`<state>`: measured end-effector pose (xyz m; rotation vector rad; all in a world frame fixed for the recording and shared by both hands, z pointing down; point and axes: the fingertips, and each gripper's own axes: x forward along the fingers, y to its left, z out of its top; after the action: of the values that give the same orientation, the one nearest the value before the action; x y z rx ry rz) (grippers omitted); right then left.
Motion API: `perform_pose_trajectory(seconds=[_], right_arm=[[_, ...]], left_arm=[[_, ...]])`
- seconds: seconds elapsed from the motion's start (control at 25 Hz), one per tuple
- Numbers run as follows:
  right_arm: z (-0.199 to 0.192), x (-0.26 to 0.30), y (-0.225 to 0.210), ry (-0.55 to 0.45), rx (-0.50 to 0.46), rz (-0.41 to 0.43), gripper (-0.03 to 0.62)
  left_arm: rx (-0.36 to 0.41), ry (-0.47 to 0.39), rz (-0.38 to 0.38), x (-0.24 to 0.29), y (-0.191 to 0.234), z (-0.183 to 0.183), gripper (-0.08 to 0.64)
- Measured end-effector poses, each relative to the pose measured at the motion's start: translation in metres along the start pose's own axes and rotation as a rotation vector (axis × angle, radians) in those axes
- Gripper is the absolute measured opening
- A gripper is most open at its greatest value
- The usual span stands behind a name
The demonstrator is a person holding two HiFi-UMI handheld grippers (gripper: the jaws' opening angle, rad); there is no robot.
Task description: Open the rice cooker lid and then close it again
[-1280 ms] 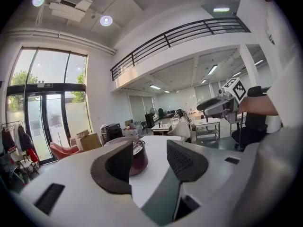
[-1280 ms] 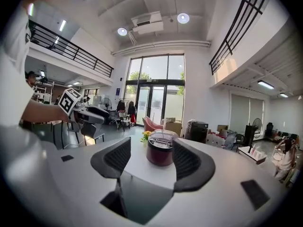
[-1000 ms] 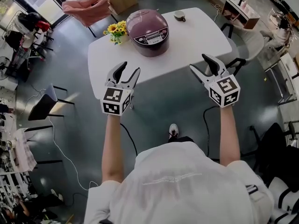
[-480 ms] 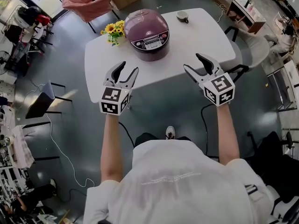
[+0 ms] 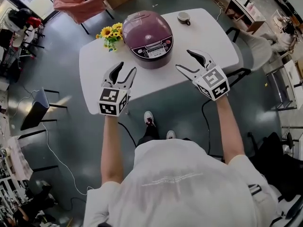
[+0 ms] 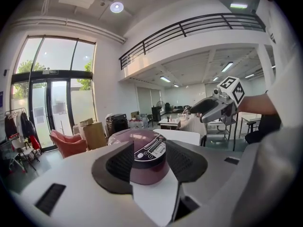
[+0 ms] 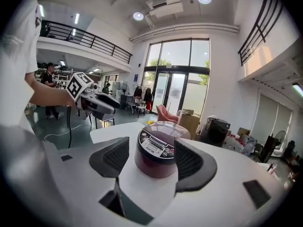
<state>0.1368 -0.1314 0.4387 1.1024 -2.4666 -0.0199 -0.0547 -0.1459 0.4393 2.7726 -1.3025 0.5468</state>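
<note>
A purple rice cooker [image 5: 147, 38] with its lid down stands toward the back of the white table [image 5: 208, 39]. My left gripper [image 5: 126, 70] hovers over the table's near edge, front-left of the cooker, open and empty. Front-right of it is my right gripper [image 5: 185, 60], whose jaws have just been opening wider with nothing between them. In the left gripper view the cooker [image 6: 142, 155] shows between the jaws, still at a distance, with the right gripper [image 6: 213, 109] beyond. The right gripper view frames the cooker [image 7: 156, 152] the same way, with the left gripper [image 7: 102, 105] at left.
A bunch of sunflowers [image 5: 111, 32] stands just left of the cooker. A cup [image 5: 183, 17] sits at the table's back right. A pink chair [image 5: 73, 1] is behind the table, a dark chair [image 5: 33, 110] to its left, and a desk [image 5: 241, 8] at far right.
Both grippers have moved forward from short of the table to over its near edge, closer to the cooker. The person has stepped toward the table.
</note>
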Motion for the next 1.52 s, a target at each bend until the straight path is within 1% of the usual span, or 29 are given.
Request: perform_pose_trajectory(seconds=[0.08, 0.2, 0.4, 0.6, 0.72, 0.8, 0.92, 1.08, 1.12, 1.24, 1.4, 1.52], right_arm=[[0.001, 0.021, -0.001, 0.033, -0.035, 0.018, 0.313], [0.002, 0.053, 0.002, 0.081, -0.086, 0.067, 0.322], [-0.001, 0.101, 0.001, 0.161, -0.117, 0.133, 0.322], [-0.013, 0.131, -0.001, 0.237, -0.148, 0.177, 0.322], [-0.019, 0.147, -0.004, 0.275, -0.150, 0.200, 0.302], [-0.024, 0.158, -0.006, 0.293, -0.174, 0.209, 0.296], [-0.030, 0.168, -0.006, 0.325, -0.197, 0.218, 0.265], [-0.031, 0.178, -0.009, 0.335, -0.250, 0.203, 0.175], [-0.031, 0.180, -0.010, 0.338, -0.269, 0.200, 0.166], [-0.034, 0.184, -0.011, 0.355, -0.332, 0.200, 0.107], [-0.039, 0.187, -0.011, 0.378, -0.386, 0.215, 0.077], [-0.041, 0.188, -0.010, 0.386, -0.407, 0.232, 0.069]], left_arm=[[-0.014, 0.000, -0.001, 0.008, 0.018, -0.003, 0.221], [-0.037, 0.002, -0.002, 0.019, 0.040, -0.007, 0.215], [-0.066, 0.023, -0.008, 0.033, 0.061, -0.023, 0.214], [-0.098, 0.038, -0.011, 0.040, 0.074, -0.037, 0.213], [-0.113, 0.044, -0.019, 0.045, 0.077, -0.044, 0.213], [-0.121, 0.050, -0.024, 0.047, 0.078, -0.049, 0.213], [-0.133, 0.053, -0.027, 0.049, 0.082, -0.054, 0.212], [-0.149, 0.059, -0.031, 0.050, 0.085, -0.061, 0.210], [-0.153, 0.061, -0.031, 0.050, 0.086, -0.062, 0.210], [-0.163, 0.067, -0.031, 0.050, 0.089, -0.067, 0.210], [-0.171, 0.072, -0.032, 0.051, 0.091, -0.071, 0.210], [-0.174, 0.074, -0.034, 0.051, 0.093, -0.073, 0.210]])
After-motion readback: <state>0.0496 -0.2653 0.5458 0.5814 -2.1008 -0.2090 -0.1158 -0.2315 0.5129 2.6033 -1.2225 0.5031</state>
